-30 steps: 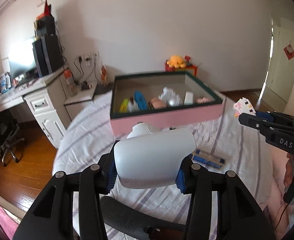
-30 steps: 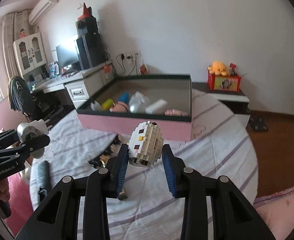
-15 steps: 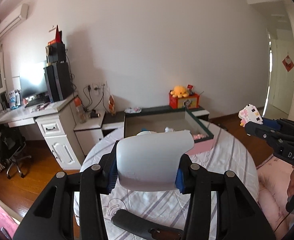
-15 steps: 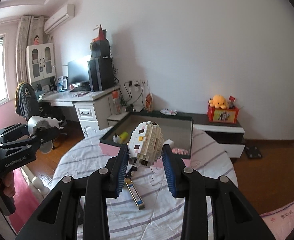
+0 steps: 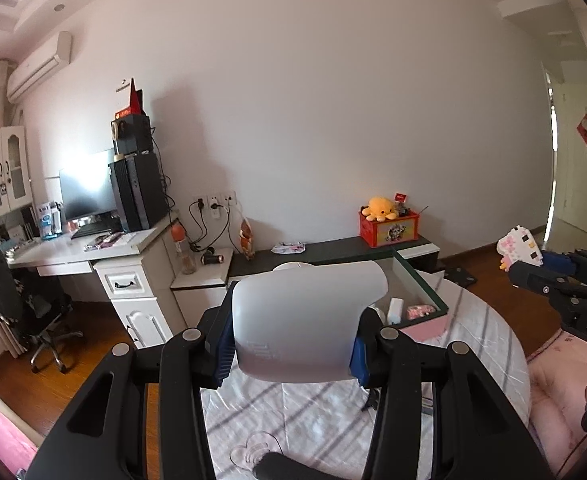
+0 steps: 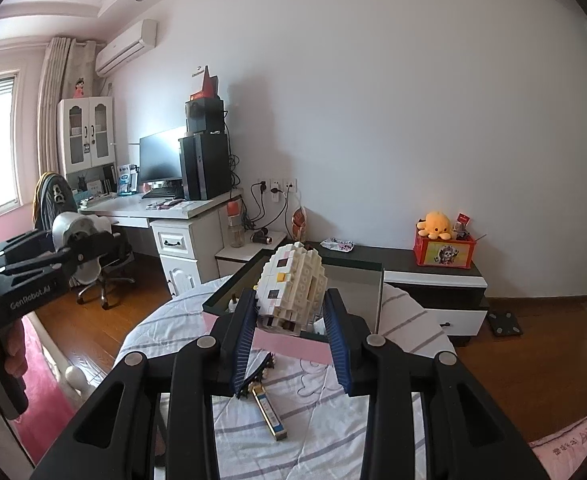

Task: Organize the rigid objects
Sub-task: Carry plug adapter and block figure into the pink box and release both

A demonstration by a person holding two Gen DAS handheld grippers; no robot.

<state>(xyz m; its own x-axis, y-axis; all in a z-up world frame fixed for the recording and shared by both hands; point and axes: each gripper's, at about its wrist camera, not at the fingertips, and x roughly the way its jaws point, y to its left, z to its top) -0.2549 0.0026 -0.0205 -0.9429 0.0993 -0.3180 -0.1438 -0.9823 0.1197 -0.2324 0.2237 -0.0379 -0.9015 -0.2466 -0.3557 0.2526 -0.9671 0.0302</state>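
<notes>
The white rounded device (image 5: 305,320) sits clamped between the blue pads of the left claw (image 5: 293,344), held up in the air short of the pink-sided box (image 5: 425,326) on the striped bed (image 5: 285,412). The block-built white figure (image 6: 291,286) is likewise pinched in the right claw (image 6: 289,336), raised just before the box's near wall (image 6: 293,344) (neither load touches the bed or the box). Inside the box a white bottle-like item (image 5: 395,309) and a small pink thing (image 5: 418,311) already lie near the corner, so some sorting looks done. Left to do, as I judge it: both held pieces must go into the box, and the flat blue-and-yellow packet (image 6: 269,412) and a dark object (image 6: 259,372) beside it on the bed await collecting.
</notes>
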